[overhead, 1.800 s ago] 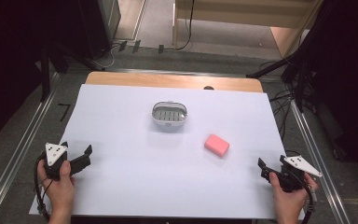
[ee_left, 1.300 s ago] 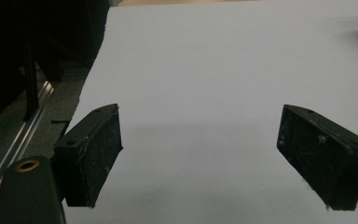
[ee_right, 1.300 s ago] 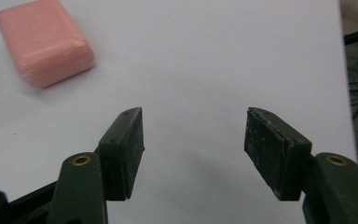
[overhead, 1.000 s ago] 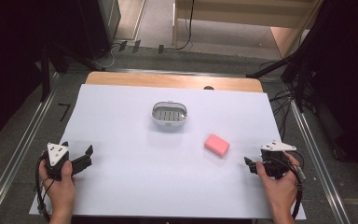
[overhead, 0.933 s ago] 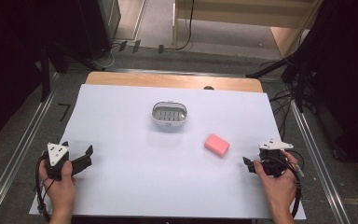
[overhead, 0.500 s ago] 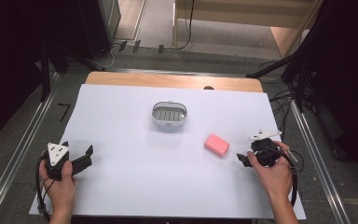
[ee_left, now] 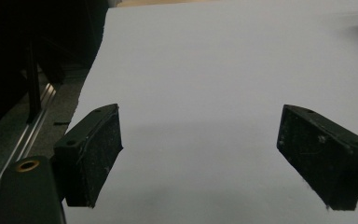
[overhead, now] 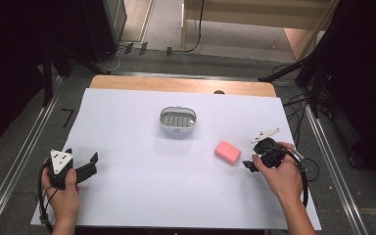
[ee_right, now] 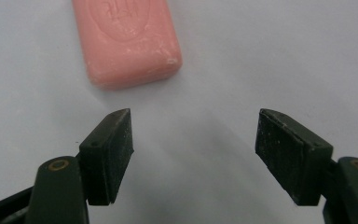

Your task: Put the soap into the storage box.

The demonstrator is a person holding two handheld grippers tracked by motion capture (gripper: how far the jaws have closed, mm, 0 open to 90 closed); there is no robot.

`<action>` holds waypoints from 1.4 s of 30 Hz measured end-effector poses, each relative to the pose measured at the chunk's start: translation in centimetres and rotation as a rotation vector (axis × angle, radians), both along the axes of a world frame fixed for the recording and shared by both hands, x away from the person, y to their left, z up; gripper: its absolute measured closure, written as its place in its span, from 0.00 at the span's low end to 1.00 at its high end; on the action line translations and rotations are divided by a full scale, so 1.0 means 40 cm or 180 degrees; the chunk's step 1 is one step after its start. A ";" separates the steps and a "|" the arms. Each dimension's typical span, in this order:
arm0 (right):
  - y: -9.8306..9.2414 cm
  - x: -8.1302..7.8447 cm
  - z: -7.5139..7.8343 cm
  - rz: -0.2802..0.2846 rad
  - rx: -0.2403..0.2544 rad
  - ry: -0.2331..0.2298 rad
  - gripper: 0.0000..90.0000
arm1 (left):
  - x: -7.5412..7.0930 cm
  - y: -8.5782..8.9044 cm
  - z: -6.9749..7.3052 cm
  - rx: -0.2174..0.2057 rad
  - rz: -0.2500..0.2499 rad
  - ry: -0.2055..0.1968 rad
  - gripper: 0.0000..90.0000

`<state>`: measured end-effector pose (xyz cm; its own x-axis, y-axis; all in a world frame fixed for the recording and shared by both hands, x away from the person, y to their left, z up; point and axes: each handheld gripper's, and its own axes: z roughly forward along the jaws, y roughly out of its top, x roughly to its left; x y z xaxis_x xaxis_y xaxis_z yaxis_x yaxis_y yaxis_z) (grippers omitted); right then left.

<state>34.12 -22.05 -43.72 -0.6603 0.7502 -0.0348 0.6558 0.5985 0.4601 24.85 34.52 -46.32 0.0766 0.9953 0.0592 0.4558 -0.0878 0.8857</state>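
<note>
A pink bar of soap (overhead: pixel 227 152) lies flat on the white sheet, right of centre. In the right gripper view the soap (ee_right: pixel 126 42) sits just beyond the tips, up and to the left. My right gripper (overhead: pixel 247 165) (ee_right: pixel 193 149) is close to the soap's right side, low over the sheet, with its jaws closing and nothing between them. A white soap dish (overhead: pixel 177 121) with a slatted grey inside stands at the middle, farther back. My left gripper (overhead: pixel 85 160) (ee_left: pixel 200 158) rests open near the front left, with bare sheet between its jaws.
The white sheet (overhead: pixel 137 196) covers most of the table, and a wooden strip (overhead: pixel 176 84) shows along the far edge. Metal rails (overhead: pixel 29 142) run down both sides. Dark cables (overhead: pixel 303 112) lie off the right edge.
My right gripper has moved left from the table's right edge up to the soap. The left hand, the soap and the dish have stayed put.
</note>
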 end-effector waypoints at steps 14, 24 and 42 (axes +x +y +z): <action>0.053 0.029 0.011 0.0141 -0.0148 0.0144 0.28 | 0.000 -0.001 -0.001 0.0006 0.0001 -0.0018 0.16; 0.074 0.050 0.014 0.0163 -0.0203 0.0217 0.25 | 0.000 -0.002 -0.001 0.0012 0.0005 -0.0014 0.16; 0.136 0.078 0.009 0.0270 -0.0242 0.0348 0.26 | 0.000 -0.002 -0.001 0.0009 0.0001 -0.0014 0.16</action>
<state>37.24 -16.61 -43.36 -0.7241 0.6896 -0.0137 0.6452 0.6842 0.3400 24.86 34.44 -46.34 0.0760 0.9951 0.0625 0.4519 -0.0903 0.8875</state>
